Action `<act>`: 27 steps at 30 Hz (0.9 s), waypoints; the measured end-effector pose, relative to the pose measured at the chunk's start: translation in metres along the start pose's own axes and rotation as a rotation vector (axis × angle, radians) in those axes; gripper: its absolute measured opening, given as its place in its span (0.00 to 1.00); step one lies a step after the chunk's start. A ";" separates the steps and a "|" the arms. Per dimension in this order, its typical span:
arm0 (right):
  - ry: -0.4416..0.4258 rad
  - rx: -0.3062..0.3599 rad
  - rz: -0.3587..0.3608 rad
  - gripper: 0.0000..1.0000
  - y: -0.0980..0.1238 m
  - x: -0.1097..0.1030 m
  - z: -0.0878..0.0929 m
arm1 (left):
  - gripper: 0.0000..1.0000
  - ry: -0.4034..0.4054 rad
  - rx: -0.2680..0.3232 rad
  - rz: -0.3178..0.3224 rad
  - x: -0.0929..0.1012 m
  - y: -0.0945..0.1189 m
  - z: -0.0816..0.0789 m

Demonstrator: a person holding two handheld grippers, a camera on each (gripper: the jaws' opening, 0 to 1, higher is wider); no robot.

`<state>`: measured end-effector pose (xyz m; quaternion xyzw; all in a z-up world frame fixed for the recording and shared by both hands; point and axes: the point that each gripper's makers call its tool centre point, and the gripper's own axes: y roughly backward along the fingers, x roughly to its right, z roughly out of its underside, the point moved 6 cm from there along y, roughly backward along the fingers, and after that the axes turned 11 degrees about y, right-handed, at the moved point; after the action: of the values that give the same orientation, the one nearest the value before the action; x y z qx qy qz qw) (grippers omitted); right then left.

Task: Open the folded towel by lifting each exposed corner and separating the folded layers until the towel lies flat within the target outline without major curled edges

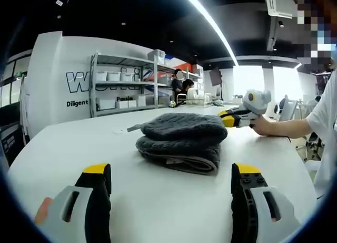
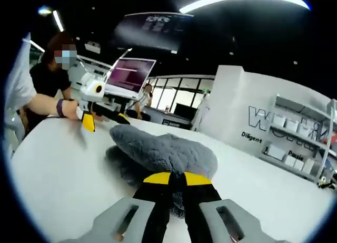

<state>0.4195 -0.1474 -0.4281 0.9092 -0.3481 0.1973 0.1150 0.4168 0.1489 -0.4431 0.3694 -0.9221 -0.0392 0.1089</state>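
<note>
A: Where is the towel (image 1: 181,141) sitting?

B: It is lying folded in a thick grey stack on the white bench (image 1: 68,143), about mid-bench, with no outline that I can make out around it.

A: How is it going to handle?

B: I am judging it soft, limp and fairly light; the plush pile is looking grippy rather than slippery. The layers are likely to sag and drag when lifted, so a corner or a single layer's edge is the place to pinch, not the bulk of the fold.

A: What is the left gripper (image 1: 171,182) doing?

B: It is hanging with its jaws wide apart, holding nothing, short of the near edge of the stack and not touching it.

A: And the right gripper (image 2: 177,177)?

B: In the right gripper view its yellow-tipped jaws are meeting together right at the towel's edge. Whether a layer is actually being pinched between them I cannot tell, since the tips are covering that spot. In the left gripper view it is reaching in at the far side of the stack, held by a person's hand (image 1: 261,126).
</note>
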 end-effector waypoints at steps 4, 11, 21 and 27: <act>-0.144 0.021 0.014 0.03 0.004 0.007 0.002 | 0.93 -0.001 -0.003 0.000 0.000 0.000 0.001; -0.348 0.040 0.051 0.03 0.012 0.022 0.010 | 0.93 0.000 -0.004 -0.002 -0.001 0.000 0.000; -0.505 -0.005 0.128 0.02 0.020 0.032 0.025 | 0.93 0.001 -0.007 -0.003 -0.002 0.000 0.001; -0.573 -0.081 0.185 0.02 0.024 0.039 0.040 | 0.93 0.002 -0.008 -0.005 -0.002 0.000 0.001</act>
<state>0.4407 -0.2018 -0.4448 0.8870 -0.4551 -0.0718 0.0300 0.4177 0.1500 -0.4447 0.3711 -0.9209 -0.0430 0.1110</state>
